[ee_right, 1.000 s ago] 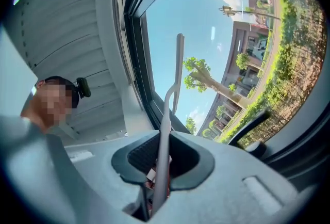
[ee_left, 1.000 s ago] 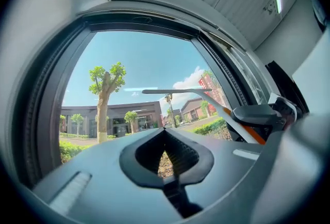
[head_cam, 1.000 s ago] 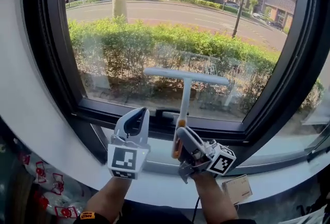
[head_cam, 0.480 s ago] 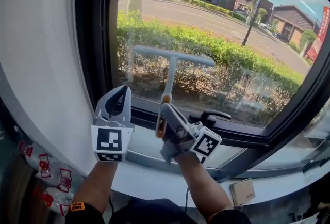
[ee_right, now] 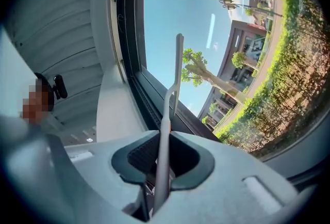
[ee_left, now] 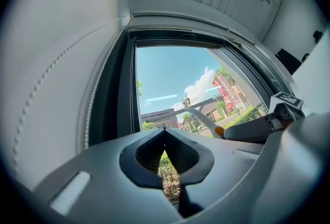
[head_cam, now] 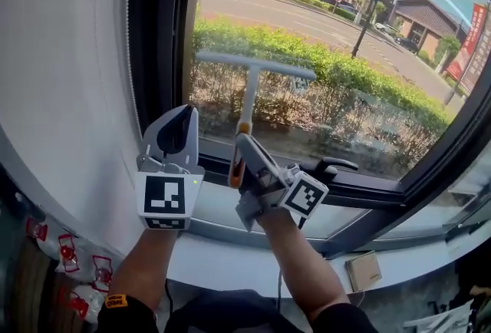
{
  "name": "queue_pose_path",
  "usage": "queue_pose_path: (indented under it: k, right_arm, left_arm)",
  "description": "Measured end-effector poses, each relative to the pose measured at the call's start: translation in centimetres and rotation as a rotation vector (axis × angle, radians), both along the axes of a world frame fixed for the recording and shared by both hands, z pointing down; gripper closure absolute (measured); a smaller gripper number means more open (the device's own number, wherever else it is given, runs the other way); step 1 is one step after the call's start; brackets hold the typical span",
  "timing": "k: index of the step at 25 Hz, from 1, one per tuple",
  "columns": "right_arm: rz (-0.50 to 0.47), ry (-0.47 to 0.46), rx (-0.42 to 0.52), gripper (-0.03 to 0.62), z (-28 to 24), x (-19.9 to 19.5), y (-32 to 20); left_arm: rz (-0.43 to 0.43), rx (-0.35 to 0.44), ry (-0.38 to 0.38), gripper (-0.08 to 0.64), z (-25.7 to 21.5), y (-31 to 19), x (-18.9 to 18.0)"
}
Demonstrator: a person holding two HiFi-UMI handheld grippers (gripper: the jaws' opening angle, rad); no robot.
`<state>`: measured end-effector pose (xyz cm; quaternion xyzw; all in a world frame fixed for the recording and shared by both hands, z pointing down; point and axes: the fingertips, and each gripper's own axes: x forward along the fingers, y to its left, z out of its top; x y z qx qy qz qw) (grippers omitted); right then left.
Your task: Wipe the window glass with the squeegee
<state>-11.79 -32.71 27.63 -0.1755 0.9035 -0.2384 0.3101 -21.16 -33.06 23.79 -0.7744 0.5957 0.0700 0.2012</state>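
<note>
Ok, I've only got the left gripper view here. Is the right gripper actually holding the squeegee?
Observer: Yes. In the right gripper view, the right gripper has its jaws closed on the squeegee handle.
Operator: Where's the blade?
Observer: In the head view, the blade sits level across the lower glass, with its left end near the left frame.
Operator: Anything nearby?
Observer: A black window handle sits on the lower frame, just right of that gripper.

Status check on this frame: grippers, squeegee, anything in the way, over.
Left gripper shut, empty. Right gripper shut on the squeegee handle, blade up at the lower window glass. Nothing across the blade; window latch sits off to its right.
</note>
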Motion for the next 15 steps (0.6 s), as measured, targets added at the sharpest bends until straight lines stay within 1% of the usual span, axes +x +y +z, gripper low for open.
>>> queue_pose_path:
  k: [3, 6, 9, 15]
  right_arm:
    - [0.002, 0.001, -0.022, 0.545, 1.5, -0.6, -0.2]
    - [-0.004, 0.001, -0.047, 0.545, 3.2, -1.0, 0.0]
    - [-0.009, 0.002, -0.092, 0.545, 5.6, -1.3, 0.5]
    - [0.0, -0.002, -0.189, 0.545, 10.8, -1.5, 0.9]
  left_arm:
    - [0.001, -0.044, -0.001, 0.548, 2.2, -0.8, -0.4]
    - [0.024, -0.102, 0.015, 0.548, 5.5, -1.4, -0.3]
    - [0.028, -0.168, 0.019, 0.548, 8.7, -1.7, -0.1]
    - [0.052, -0.259, 0.009, 0.548, 13.8, -2.3, 0.2]
